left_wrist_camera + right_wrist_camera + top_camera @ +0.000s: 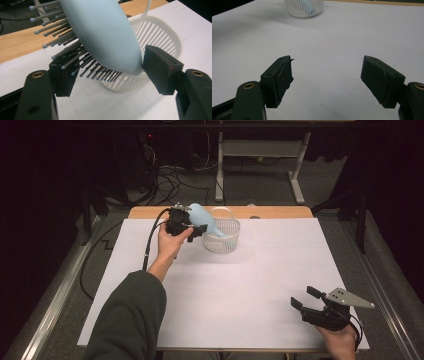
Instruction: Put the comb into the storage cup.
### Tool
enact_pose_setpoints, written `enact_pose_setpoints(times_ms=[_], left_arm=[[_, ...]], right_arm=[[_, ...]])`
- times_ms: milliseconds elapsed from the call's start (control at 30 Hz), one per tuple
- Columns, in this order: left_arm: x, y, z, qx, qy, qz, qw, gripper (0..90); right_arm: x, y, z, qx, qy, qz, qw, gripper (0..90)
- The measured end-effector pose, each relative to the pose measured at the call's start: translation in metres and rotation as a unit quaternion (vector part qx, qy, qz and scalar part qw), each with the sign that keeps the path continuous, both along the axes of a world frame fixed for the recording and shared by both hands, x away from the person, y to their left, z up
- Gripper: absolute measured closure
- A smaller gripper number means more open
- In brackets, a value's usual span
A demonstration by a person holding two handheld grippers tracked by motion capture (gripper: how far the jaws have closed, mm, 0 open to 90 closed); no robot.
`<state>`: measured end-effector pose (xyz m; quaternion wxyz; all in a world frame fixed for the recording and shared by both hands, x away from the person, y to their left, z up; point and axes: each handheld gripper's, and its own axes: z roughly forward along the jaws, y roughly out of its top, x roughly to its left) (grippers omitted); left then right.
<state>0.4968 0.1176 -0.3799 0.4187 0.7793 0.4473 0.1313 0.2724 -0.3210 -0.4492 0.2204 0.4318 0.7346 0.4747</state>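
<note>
A light blue hairbrush [201, 216] with grey bristles [62, 47] tilts over a white slatted basket [223, 239], its narrow end reaching down inside the rim. My left gripper [198, 228] is shut on the brush head [105, 32]: the bristles sit against one pad [62, 75], and the smooth back touches the other pad [160, 67]. The basket [162, 32] stands right behind the jaws. My right gripper [303, 296] rests near the table's front right with its jaws wide apart and nothing between them [327, 75]. A bit of blue shows through the basket [304, 10] far ahead of it.
White paper [260, 270] covers the table, with a wooden strip [270, 212] bare at the far edge. Cables [165, 180] and a desk frame [260, 150] lie on the dark floor beyond. A black cable [150, 242] trails from the left gripper.
</note>
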Motion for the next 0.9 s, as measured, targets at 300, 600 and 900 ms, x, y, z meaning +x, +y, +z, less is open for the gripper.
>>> enact_pose_setpoints(times_ms=[300, 600, 900], left_arm=[[-0.0017, -0.0014, -0.0007, 0.004, 0.003, 0.006, 1.0, 29.3], [-0.004, -0.0006, 0.0016, 0.004, -0.003, 0.002, 1.0, 27.7], [-0.0061, -0.0011, -0.001, -0.013, -0.005, -0.007, 0.9999, 20.1]], right_arm=[[-0.0003, 0.0003, 0.0001, -0.001, 0.0, 0.0, 1.0, 26.0], [-0.0003, 0.0002, 0.0002, -0.002, -0.002, 0.001, 1.0, 26.0], [-0.0002, 0.0005, -0.0001, -0.004, -0.002, 0.003, 1.0, 26.3]])
